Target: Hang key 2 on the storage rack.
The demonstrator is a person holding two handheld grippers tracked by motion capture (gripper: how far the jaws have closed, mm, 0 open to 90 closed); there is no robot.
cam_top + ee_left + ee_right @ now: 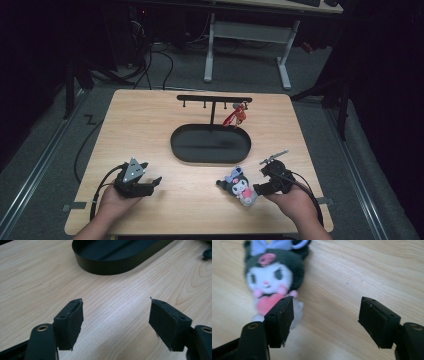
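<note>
A small plush toy [240,187] with a black hood, white face and pink heart lies on the wooden table [150,130] near the front right. My right gripper [259,182] is just to its right, jaws open. In the right gripper view the plush [270,277] lies ahead and to the left, partly behind the left jaw, and only bare wood shows between the right gripper's [325,307] jaws. My left gripper [152,184] rests at the front left, open over bare wood [116,315].
A black oval tray [173,142] sits mid-table; its rim [105,267] appears ahead in the left gripper view. Behind it stands a black hook rack [215,98] with a red charm [237,116] hanging at its right end. Table edges are near both hands.
</note>
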